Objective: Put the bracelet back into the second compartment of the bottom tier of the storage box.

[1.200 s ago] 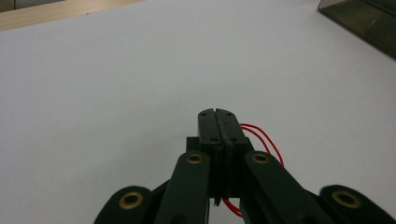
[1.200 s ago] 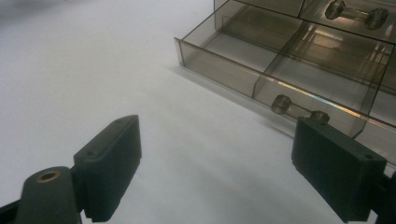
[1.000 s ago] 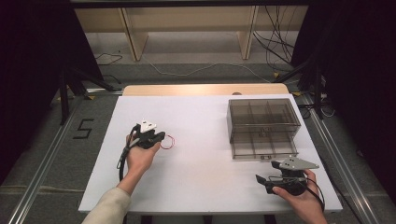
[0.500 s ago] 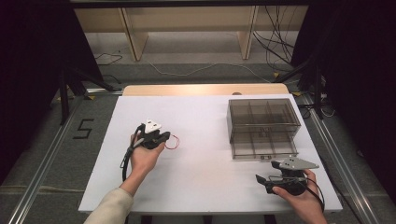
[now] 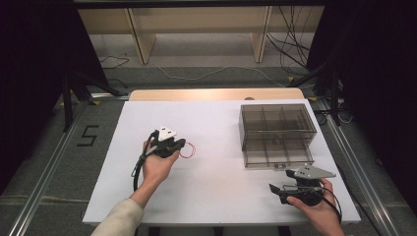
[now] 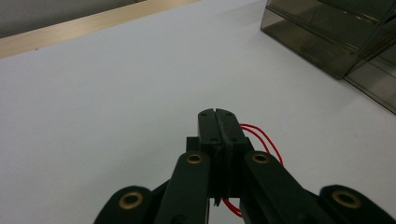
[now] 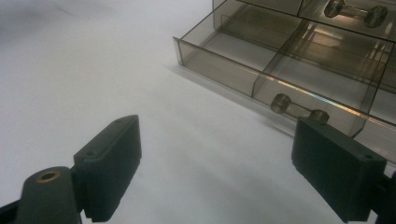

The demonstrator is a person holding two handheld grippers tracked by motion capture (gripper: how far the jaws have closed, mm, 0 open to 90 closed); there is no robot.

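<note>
On the white table (image 5: 216,196), a smoky clear drawer box (image 5: 278,120) stands at the right, its lowest drawer (image 5: 278,156) pulled out toward the person. Near the front right edge, the right gripper (image 5: 273,189) rests with its jaws spread wide and nothing between them. Left of centre, the left gripper (image 5: 183,143) is clenched on a thin red wire (image 6: 261,137), whose loops stick out just beside the pressed-together jaws, above the tabletop.

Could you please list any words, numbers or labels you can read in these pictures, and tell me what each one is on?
"5": a dark numeral on the grey floor left of the white table, in the high view.
No text shows on the smoky plastic drawer organizer.
</note>
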